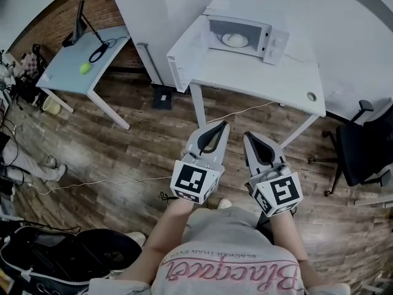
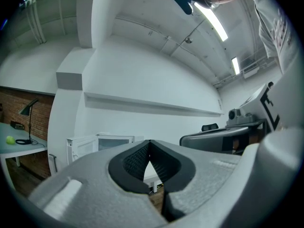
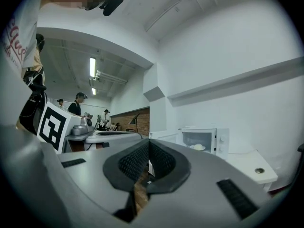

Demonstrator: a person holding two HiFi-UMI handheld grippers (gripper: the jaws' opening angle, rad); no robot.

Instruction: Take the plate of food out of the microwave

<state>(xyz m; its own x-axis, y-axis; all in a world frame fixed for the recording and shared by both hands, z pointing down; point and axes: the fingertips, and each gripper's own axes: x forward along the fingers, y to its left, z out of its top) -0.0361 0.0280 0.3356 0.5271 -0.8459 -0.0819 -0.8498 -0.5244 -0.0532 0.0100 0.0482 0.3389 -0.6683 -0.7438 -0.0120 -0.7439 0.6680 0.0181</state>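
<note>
A white microwave point(image 1: 245, 37) stands on a white table point(image 1: 258, 82) against the wall, its door point(image 1: 184, 57) swung open to the left. Inside it sits a plate of pale food point(image 1: 234, 40). The right gripper view shows the same microwave point(image 3: 213, 141) and plate point(image 3: 197, 147) to the right of the jaws. My left gripper point(image 1: 222, 125) and right gripper point(image 1: 247, 135) are held side by side over the wooden floor, well short of the table, both pointing at it. On both my left gripper point(image 2: 150, 141) and my right gripper point(image 3: 149, 141) the jaws are shut with nothing between them.
A grey-blue desk point(image 1: 73, 72) at the left carries a lamp, a cable and a green ball point(image 1: 85, 68). A black office chair point(image 1: 362, 146) stands at the right. Cables run across the floor, and a black bag point(image 1: 55, 254) lies at the lower left. Several people stand far off point(image 3: 76, 106).
</note>
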